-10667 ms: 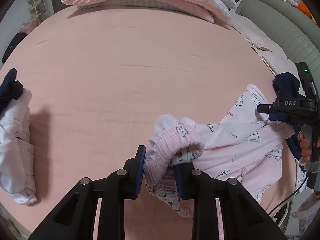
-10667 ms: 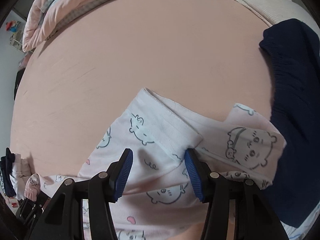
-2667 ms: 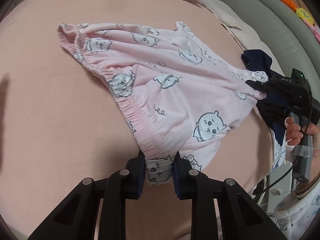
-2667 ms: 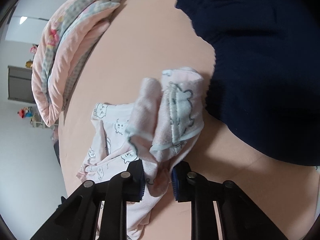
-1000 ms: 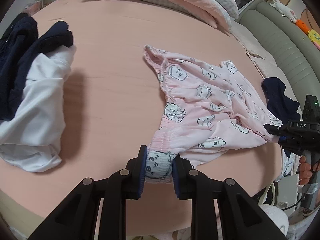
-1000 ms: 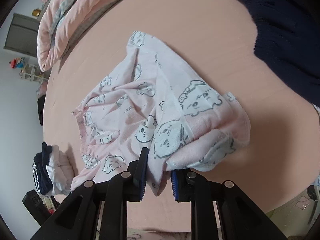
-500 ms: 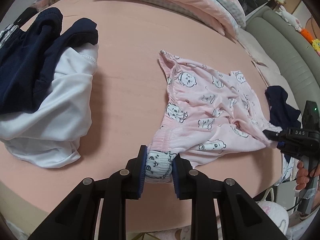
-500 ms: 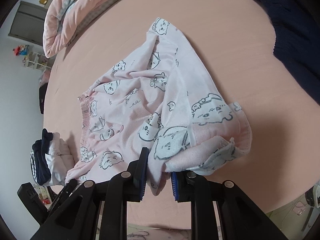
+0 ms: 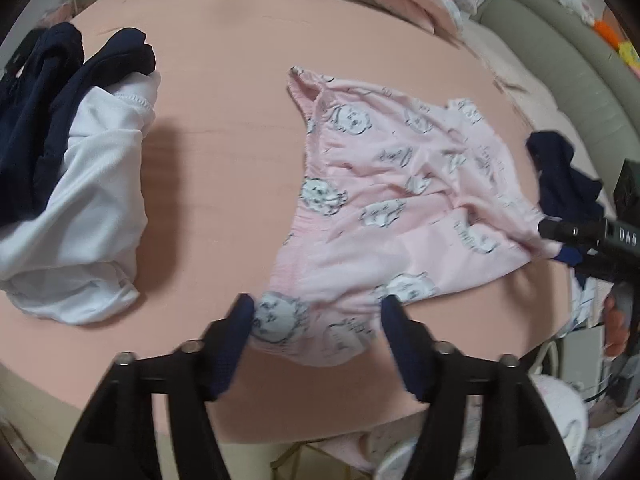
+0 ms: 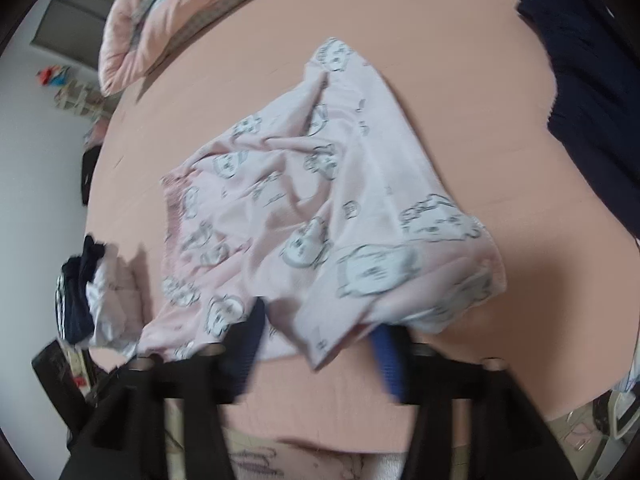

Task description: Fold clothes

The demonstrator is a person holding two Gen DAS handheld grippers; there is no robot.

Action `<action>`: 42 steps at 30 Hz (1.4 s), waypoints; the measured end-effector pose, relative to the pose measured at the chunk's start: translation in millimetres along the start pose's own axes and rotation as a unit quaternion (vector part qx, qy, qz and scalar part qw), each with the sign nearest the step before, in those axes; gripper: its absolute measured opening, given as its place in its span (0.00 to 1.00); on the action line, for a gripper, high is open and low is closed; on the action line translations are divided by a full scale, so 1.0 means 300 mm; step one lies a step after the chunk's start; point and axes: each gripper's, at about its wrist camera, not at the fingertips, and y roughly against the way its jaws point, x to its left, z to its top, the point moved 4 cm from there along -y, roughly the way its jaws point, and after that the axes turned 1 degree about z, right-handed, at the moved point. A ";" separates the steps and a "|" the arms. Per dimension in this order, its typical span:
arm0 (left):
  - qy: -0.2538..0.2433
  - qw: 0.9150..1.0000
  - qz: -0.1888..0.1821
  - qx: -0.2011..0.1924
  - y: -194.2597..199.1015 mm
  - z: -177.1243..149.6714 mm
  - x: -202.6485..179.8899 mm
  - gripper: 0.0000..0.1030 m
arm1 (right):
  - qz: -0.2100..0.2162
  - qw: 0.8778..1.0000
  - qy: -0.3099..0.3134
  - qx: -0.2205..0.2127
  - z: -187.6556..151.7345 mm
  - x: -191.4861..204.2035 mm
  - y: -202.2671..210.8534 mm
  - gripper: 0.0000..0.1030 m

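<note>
Claws, left and right, opening around pink shorts; navy-and-white pile nearby.

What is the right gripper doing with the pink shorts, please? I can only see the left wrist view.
Observer: Its jaws are opening. The leg hem of the pink shorts lies loosely between the fingers of the right gripper, not pinched.
Operator: Thank you. Is the hem flat there?
Observer: No, it is bunched into a thick roll just above the fingers.
Operator: Does the navy garment touch the shorts?
Observer: No. The navy garment lies apart, with bare pink sheet between them.
</note>
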 end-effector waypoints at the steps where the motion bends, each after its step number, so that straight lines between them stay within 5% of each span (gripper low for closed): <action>1: 0.009 1.000 -0.008 -0.004 0.010 0.001 0.002 0.64 | 0.000 1.000 0.012 -0.002 -0.005 0.010 0.010 0.69; 17: 0.034 0.998 -0.009 -0.056 0.114 -0.067 0.039 0.64 | -0.112 0.979 0.114 -0.125 -0.129 -0.086 0.257 0.69; 29: 0.094 0.990 -0.025 -0.102 0.115 -0.126 0.108 0.64 | -0.156 0.955 0.183 -0.171 -0.220 -0.074 0.233 0.69; 35: 0.032 0.995 0.007 -0.094 0.063 -0.163 0.058 0.64 | -0.176 0.957 0.171 -0.153 -0.219 -0.128 0.144 0.69; 42: -0.008 0.997 0.019 -0.068 -0.022 -0.194 0.016 0.64 | -0.229 0.938 0.214 -0.145 -0.224 -0.157 0.060 0.69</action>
